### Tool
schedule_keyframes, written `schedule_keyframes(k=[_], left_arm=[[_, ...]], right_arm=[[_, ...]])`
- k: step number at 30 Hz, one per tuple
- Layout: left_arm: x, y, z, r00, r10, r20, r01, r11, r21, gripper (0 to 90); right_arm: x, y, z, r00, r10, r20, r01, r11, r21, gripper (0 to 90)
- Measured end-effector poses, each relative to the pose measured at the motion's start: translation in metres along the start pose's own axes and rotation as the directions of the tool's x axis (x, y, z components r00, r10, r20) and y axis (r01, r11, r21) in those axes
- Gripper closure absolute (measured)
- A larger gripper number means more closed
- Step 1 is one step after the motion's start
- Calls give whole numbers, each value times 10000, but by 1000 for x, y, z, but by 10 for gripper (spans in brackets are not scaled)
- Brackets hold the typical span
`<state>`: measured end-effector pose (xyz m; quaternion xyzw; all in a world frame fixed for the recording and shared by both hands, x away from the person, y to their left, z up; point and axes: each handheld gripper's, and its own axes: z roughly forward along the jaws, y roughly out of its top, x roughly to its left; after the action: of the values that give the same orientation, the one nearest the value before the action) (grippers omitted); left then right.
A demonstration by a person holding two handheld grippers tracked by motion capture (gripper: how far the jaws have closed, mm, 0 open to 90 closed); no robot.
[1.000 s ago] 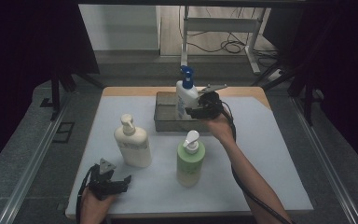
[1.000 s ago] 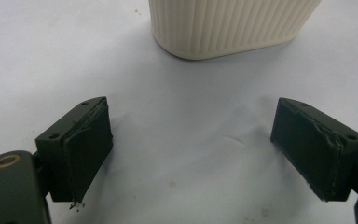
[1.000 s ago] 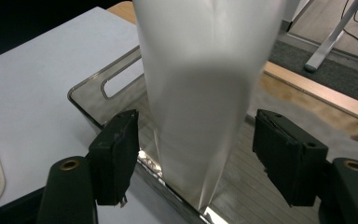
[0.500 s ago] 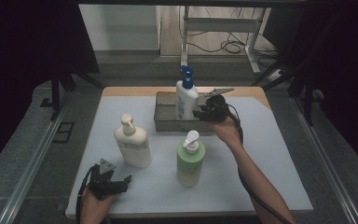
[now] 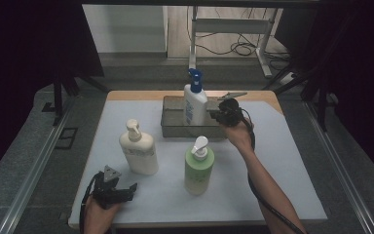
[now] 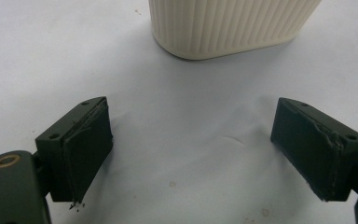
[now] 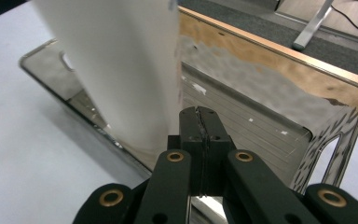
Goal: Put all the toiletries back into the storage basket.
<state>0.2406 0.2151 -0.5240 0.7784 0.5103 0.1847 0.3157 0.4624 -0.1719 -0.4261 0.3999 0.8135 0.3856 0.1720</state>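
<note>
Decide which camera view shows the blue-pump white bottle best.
The high view: the blue-pump bottle stands whole and upright in the metal tray. The right gripper view catches a blurred stretch of its white side; the left gripper view faces the cream bottle.

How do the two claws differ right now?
The left claw is open, jaws wide apart; the right claw is shut, jaws pressed together with nothing between. The left rests low on the table's near edge, before the cream bottle; the right is at the metal tray, beside the blue-pump bottle. Both have black jaws.
</note>
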Motion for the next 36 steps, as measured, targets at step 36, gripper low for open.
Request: schedule_keyframes(k=[36], left_arm=[[0, 0, 0, 10000, 1, 7, -1, 10000, 0, 121]], right_arm=[[2, -2, 49, 9994, 335, 2, -333, 9939, 1055, 900]])
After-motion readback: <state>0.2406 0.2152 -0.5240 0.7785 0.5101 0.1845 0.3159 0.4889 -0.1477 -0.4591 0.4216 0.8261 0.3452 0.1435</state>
